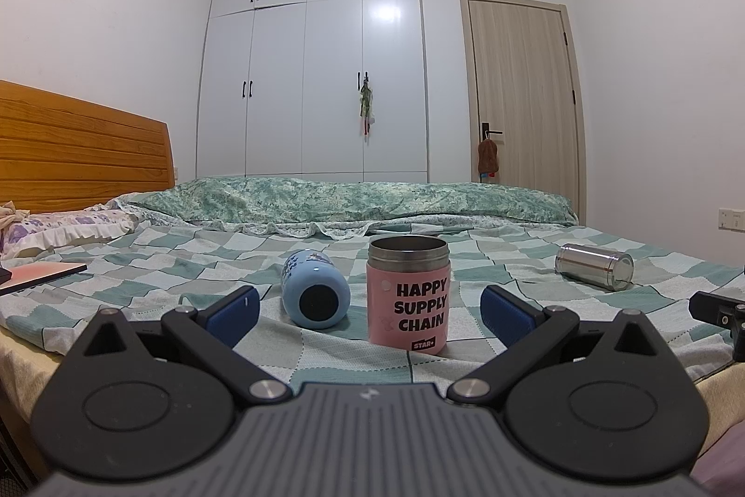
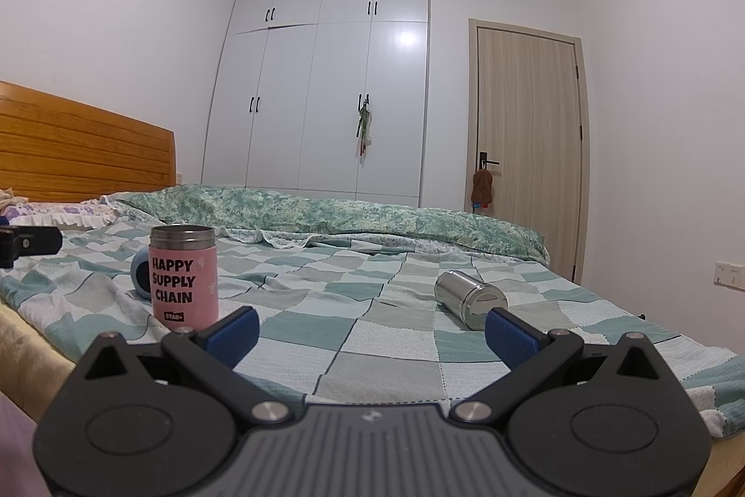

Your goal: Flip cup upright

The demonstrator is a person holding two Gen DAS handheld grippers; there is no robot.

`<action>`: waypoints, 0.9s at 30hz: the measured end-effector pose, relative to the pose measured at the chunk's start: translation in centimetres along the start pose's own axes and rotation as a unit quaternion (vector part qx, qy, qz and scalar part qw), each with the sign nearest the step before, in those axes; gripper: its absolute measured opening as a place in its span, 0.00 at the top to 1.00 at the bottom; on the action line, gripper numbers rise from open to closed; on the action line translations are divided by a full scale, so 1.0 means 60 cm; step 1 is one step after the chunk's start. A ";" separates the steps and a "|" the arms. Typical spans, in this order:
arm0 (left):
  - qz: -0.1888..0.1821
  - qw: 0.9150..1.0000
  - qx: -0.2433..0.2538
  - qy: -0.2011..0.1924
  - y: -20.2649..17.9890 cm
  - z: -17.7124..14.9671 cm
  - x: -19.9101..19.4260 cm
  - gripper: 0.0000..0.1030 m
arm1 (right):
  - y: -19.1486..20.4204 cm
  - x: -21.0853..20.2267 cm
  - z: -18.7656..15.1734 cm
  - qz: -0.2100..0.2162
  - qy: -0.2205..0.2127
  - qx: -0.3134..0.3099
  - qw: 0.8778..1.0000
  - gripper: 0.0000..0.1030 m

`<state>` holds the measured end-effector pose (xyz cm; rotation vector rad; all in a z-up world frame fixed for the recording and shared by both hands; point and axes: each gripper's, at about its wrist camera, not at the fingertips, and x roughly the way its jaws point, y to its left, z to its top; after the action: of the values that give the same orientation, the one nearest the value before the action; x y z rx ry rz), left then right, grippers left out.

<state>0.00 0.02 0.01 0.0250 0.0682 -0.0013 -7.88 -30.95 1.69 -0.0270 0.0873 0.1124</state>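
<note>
A pink cup (image 1: pixel 408 296) printed "HAPPY SUPPLY CHAIN" stands upright on the checked bedspread, its steel rim up; it also shows in the right wrist view (image 2: pixel 184 279). A light blue cup (image 1: pixel 314 289) lies on its side just left of it, base toward me, and is half hidden behind the pink cup in the right wrist view (image 2: pixel 139 269). A steel cup (image 1: pixel 596 266) lies on its side at the right, also in the right wrist view (image 2: pixel 470 298). My left gripper (image 1: pixel 370 313) is open and empty, short of the pink and blue cups. My right gripper (image 2: pixel 372 331) is open and empty, near the steel cup.
The bed (image 1: pixel 163 264) has a folded green quilt (image 1: pixel 354 201) across the back, a pillow (image 1: pixel 60 229) and wooden headboard (image 1: pixel 79 152) at the left. A flat pink book (image 1: pixel 37 274) lies at the left. White wardrobe (image 1: pixel 316 68) and door (image 1: pixel 521 91) stand behind.
</note>
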 end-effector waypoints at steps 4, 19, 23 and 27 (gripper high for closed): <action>0.003 1.000 0.001 -0.001 -0.001 0.003 -0.002 0.00 | 0.000 0.000 0.001 0.002 0.002 0.002 1.000 0.00; -0.162 0.985 0.062 -0.006 -0.145 0.074 0.110 0.00 | -0.058 0.113 0.108 0.067 0.085 -0.033 0.994 0.00; -0.189 0.979 0.082 0.002 -0.196 0.076 0.185 0.00 | -0.092 0.174 0.133 0.063 0.120 -0.047 0.990 0.00; -0.217 0.972 0.089 0.025 -0.240 0.071 0.266 0.00 | -0.123 0.255 0.148 0.052 0.171 -0.054 0.982 0.00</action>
<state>16.18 -14.47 2.81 0.1884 0.1234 -0.4450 8.88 -36.27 9.36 -0.1507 0.4267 0.2162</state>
